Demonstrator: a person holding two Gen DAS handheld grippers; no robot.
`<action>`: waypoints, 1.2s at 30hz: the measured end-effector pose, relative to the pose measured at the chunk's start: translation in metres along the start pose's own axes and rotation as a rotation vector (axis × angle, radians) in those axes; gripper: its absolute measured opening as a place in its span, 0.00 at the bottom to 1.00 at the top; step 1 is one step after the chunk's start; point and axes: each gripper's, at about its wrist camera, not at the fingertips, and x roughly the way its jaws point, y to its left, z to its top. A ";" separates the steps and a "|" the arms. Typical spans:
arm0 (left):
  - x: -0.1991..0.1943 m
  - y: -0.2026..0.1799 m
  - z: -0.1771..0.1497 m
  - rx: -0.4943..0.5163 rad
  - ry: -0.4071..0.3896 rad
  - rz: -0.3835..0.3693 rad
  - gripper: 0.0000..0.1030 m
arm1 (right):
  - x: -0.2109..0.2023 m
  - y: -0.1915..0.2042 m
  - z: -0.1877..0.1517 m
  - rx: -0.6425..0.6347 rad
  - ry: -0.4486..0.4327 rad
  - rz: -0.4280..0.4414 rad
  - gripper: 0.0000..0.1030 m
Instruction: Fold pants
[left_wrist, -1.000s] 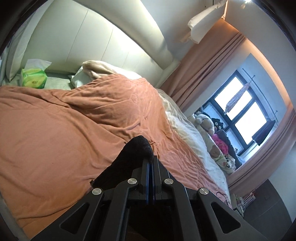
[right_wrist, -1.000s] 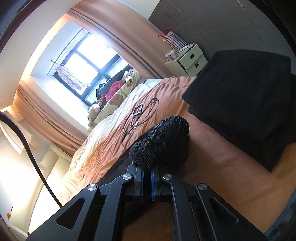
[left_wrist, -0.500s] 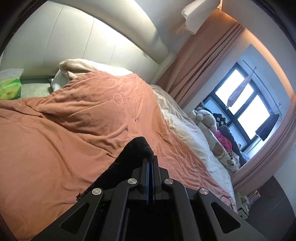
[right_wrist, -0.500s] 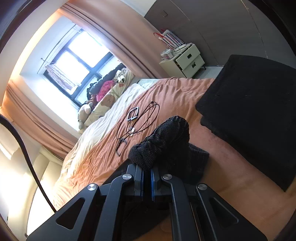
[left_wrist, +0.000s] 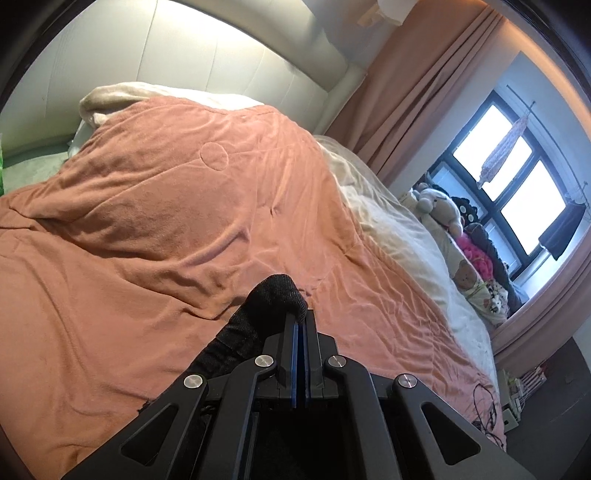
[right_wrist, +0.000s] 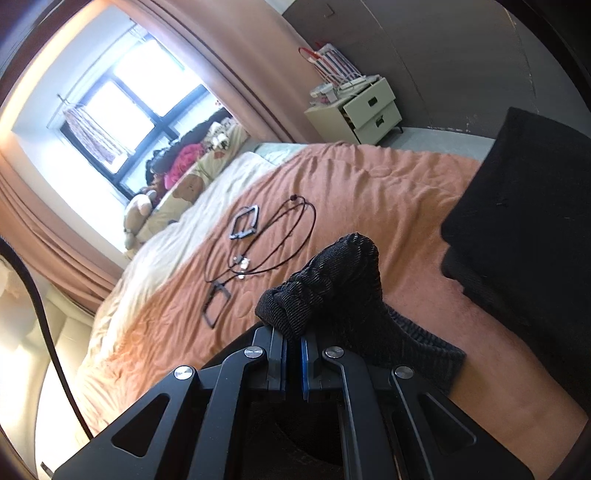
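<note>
Left gripper (left_wrist: 301, 321): clamping a fold of the black pants (left_wrist: 273, 299), jaws pressed together.
Right gripper (right_wrist: 293, 336): pinching bunched pants above the orange blanket (right_wrist: 369, 192).
Dark pile (right_wrist: 524, 206): lying beside, possibly more pants.

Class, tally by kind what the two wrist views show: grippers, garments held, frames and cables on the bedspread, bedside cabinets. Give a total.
Black two-finger grippers: 2 (left gripper, right gripper)
Black knitted pants, gripped by both: 1
Black rectangular frames on the orange bedspread: 2
Black looped cable: 1
White two-drawer cabinet: 1
Total: 7
</note>
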 end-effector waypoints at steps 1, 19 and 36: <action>0.009 -0.002 0.000 0.006 0.008 0.010 0.02 | 0.007 0.002 0.001 0.001 0.007 -0.011 0.02; 0.134 0.002 -0.023 0.052 0.153 0.160 0.02 | 0.102 0.036 0.013 -0.033 0.088 -0.166 0.02; 0.120 0.002 -0.020 0.146 0.182 0.127 0.79 | 0.091 0.046 0.006 -0.130 0.149 -0.045 0.45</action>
